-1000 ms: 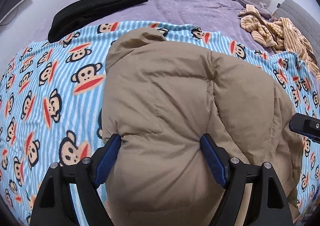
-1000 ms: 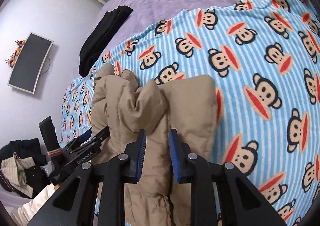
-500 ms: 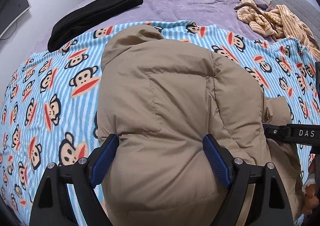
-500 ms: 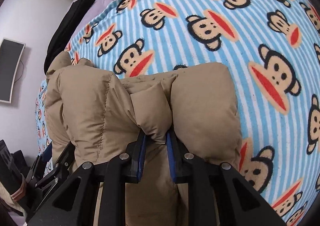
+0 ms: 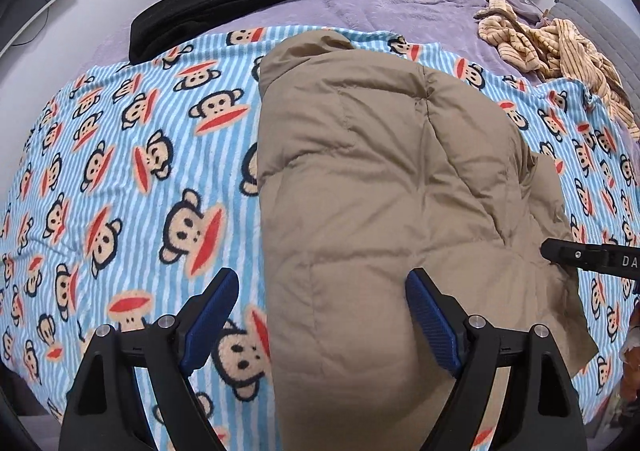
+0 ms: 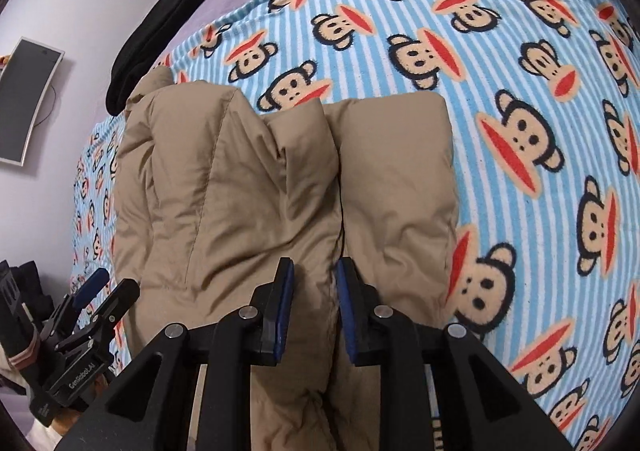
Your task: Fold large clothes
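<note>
Two grippers: both above a tan puffer jacket (image 5: pixel 384 179) folded on the monkey-print blanket (image 5: pixel 132 155).
Left gripper (image 5: pixel 320 315): spread wide — straddling the jacket's left edge, blanket open beside it.
Right gripper (image 6: pixel 314 307): jaws just widened a little; apparently no longer pinching the fold.

puffer jacket (image 5: pixel 384 187): smooth matt quilted cloth
monkey blanket (image 5: pixel 132 171): soft fuzzy fleece
gripper pads (image 5: pixel 208 315): ribbed blue rubber
</note>
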The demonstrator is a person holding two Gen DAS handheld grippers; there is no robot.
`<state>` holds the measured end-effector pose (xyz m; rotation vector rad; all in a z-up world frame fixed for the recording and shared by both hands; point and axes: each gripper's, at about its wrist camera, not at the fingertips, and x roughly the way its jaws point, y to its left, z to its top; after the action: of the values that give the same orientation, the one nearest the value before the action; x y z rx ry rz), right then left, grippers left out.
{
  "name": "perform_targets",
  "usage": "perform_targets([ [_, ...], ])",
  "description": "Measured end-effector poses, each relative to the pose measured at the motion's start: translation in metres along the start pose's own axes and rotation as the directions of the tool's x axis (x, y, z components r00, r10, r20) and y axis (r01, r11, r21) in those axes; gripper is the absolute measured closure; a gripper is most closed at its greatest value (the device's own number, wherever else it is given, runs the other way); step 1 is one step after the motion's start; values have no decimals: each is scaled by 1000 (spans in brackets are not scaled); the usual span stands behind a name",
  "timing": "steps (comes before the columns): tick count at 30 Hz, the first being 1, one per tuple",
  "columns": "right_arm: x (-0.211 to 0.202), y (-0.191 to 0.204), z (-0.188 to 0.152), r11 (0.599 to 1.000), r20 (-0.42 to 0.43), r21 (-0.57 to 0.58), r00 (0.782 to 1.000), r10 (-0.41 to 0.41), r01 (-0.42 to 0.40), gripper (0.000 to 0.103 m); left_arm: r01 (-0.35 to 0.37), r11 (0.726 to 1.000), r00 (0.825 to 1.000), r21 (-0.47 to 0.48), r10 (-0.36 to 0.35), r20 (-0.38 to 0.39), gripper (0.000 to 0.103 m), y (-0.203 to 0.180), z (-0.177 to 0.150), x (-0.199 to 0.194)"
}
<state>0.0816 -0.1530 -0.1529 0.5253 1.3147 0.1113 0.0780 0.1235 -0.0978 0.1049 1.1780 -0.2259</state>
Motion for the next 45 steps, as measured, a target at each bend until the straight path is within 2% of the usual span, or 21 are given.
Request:
perform_targets([
  [4,-16,4,-25,1000,-1,1,1000,-4,4,77,8,1000,1000,4,-8,-22,17,3,-13,-5],
  [9,-30,9,-52,1000,9,16,1000,-27,27,66,32,999,999,12,-31,-40,17,6,-22,-7],
  [13,-30,20,-71,997,8,-13,997,-78,78,65,56,998,997,14,-55,-58,14,9,-29,-1],
  [16,-21,19,-83,994,-9,8,994,-111,111,65,73,997,995,29,-70,-67,14,10,-31,2],
  [20,-17,13,-92,991,-8,80,995,-104,104,66,76,996,995,52,-72,-74,15,11,-33,-3],
  [26,-25,20,-97,992,-15,59,993,-113,114,65,71,997,995,33,-68,-79,15,12,-39,-11],
  [32,-41,26,-98,996,-7,9,996,-90,90,54,29,1000,997,11,-28,-75,15,4,-48,-33],
  [35,-52,27,-101,997,-8,-8,997,-78,78,51,31,999,998,-21,-32,-57,14,1,-53,-52],
  [36,-58,28,-102,997,-3,-16,997,-75,75,48,23,999,999,-28,-24,-46,11,-1,-54,-59],
  [37,-64,32,-106,997,9,-25,997,-71,71,46,14,999,999,-33,-15,-38,0,-2,-56,-65],
  [41,-92,43,-108,995,76,-67,994,-75,80,23,-23,999,1000,-36,23,1,0,-7,-59,-86],
  [45,-115,51,-110,990,141,-85,985,-101,113,21,-56,998,998,-36,57,30,0,-10,-58,-104],
])
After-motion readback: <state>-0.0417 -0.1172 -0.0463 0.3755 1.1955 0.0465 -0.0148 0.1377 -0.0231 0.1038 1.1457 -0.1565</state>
